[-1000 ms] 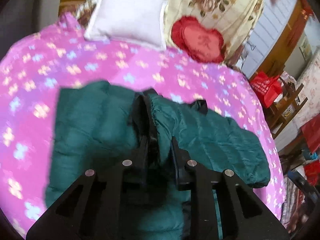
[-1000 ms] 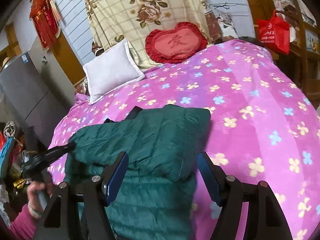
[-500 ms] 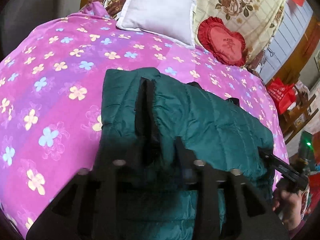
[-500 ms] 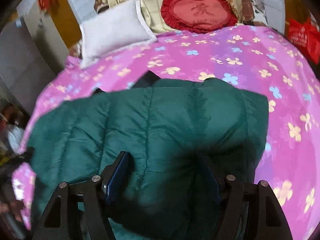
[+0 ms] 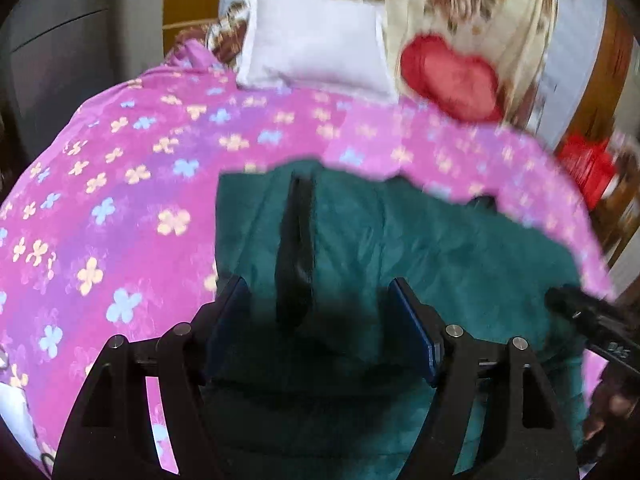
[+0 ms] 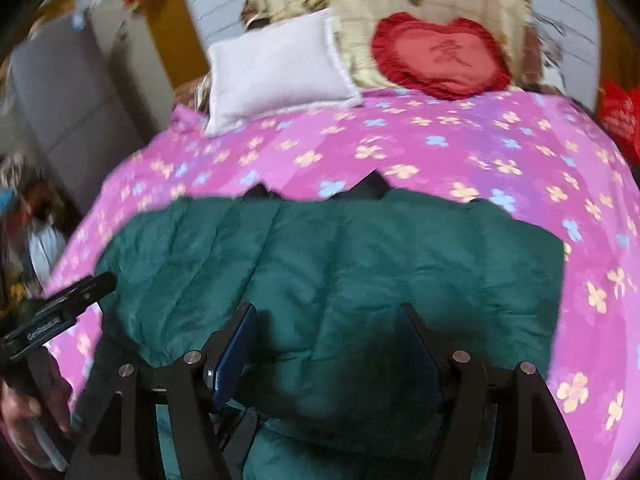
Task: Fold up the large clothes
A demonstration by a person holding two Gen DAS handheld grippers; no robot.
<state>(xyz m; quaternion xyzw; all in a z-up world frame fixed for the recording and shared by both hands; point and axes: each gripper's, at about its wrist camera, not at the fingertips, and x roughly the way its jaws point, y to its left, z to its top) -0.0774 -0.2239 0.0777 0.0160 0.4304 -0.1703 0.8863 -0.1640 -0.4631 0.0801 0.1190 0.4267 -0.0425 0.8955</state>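
A dark green puffer jacket (image 5: pixel 400 248) lies folded on the pink flowered bedspread (image 5: pixel 120 184); it also shows in the right wrist view (image 6: pixel 340 264). Its black zipper edge (image 5: pixel 296 248) runs up the middle of the left wrist view. My left gripper (image 5: pixel 320 320) is open and empty, just above the jacket. My right gripper (image 6: pixel 328 344) is open and empty over the jacket's near edge. The left gripper's tip (image 6: pixel 80 292) shows at the left of the right wrist view, and the right gripper's tip (image 5: pixel 580 312) at the right of the left wrist view.
A white pillow (image 6: pixel 276 72), a red heart cushion (image 6: pixel 440 56) and a floral quilt (image 6: pixel 400 0) stand at the bed's head. A grey cabinet (image 6: pixel 60 92) is left of the bed. Red bags and wooden shelves (image 5: pixel 588 168) are to the right.
My left gripper has opened and let go of the jacket's zipper edge. The jacket now lies flat and folded on the bed. Both grippers have pulled back slightly.
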